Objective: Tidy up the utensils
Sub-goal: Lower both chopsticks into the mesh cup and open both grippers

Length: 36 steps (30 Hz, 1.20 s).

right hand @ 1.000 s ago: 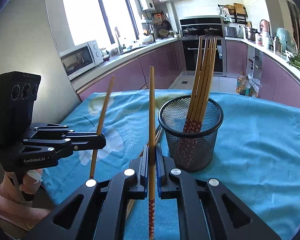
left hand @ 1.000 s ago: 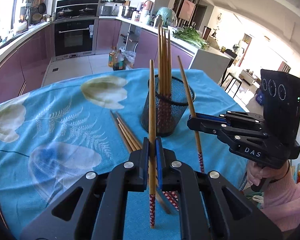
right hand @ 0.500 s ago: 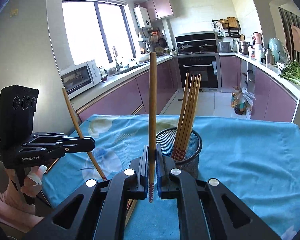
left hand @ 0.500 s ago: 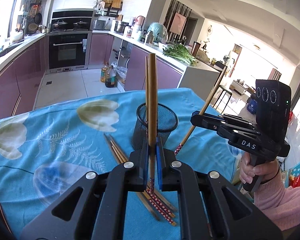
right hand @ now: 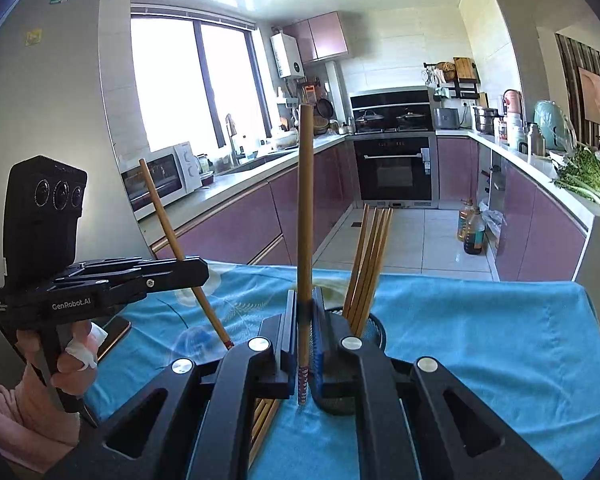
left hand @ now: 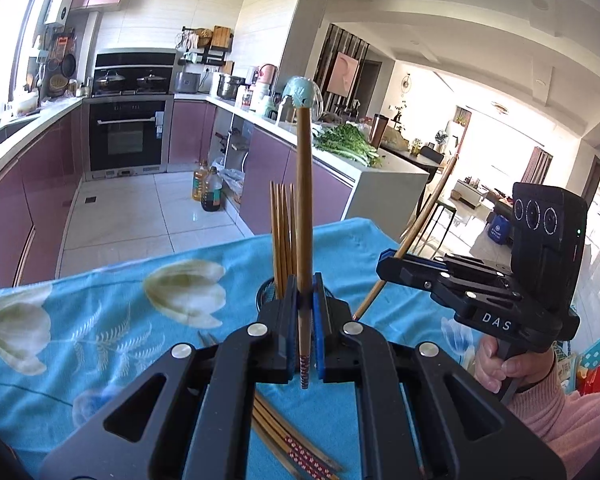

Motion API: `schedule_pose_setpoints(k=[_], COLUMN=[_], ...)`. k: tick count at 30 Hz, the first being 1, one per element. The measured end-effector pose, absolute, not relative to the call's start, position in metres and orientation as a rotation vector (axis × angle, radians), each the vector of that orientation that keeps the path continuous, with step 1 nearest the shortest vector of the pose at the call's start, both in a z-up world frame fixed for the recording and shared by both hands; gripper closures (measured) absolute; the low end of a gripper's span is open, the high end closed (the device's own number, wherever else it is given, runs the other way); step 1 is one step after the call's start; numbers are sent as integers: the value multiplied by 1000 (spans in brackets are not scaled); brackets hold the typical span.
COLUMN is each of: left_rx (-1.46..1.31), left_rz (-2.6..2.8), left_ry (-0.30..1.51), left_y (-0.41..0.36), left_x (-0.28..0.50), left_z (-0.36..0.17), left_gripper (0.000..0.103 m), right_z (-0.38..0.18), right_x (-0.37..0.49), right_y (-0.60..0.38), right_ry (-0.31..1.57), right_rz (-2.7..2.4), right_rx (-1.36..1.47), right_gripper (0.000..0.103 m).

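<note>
My left gripper (left hand: 304, 308) is shut on one wooden chopstick (left hand: 304, 220), held upright above the table with its red patterned end down. My right gripper (right hand: 305, 312) is shut on a second chopstick (right hand: 305, 208), also upright. Each shows in the other's view: the right gripper (left hand: 384, 264) with its chopstick (left hand: 424, 216) leaning, the left gripper (right hand: 198, 270) likewise. The black mesh cup (right hand: 376, 330) stands just beyond both, largely hidden by my fingers, with several chopsticks (right hand: 370, 260) standing in it. Loose chopsticks (left hand: 296, 440) lie on the cloth below.
The table carries a blue flowered cloth (left hand: 100, 320). A dark flat object (right hand: 114, 332) lies at its left edge near the person's hand (right hand: 76, 364). Beyond the far edge are the kitchen floor, purple cabinets and oil bottles (left hand: 208, 192).
Both grippers have risen with their chopsticks, whose lower ends are now off the cloth. The cup sits lower and smaller in both views, and each chopstick seen from the other side leans more.
</note>
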<state>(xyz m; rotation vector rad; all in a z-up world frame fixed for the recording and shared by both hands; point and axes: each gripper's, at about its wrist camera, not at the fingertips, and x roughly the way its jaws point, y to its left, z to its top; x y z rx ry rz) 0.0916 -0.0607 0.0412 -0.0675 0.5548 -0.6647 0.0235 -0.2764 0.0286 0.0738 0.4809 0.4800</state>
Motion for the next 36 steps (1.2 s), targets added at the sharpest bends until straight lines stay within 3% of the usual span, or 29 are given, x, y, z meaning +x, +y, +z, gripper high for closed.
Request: schedule_pose_setpoints(k=[21,36], left_rx=[-29,108], left_rz=[-665,-636], left_ry=[463,597], left_y=[-81,-109], left_x=[106,118], left_z=[80,45], left_gripper=[96,96], right_z=[53,17], right_x=[45,72], right_y=[-276,-268], right_ry=[412,538], right_rz=[467,452], right_rx=[73,84], right_gripper=[97,97])
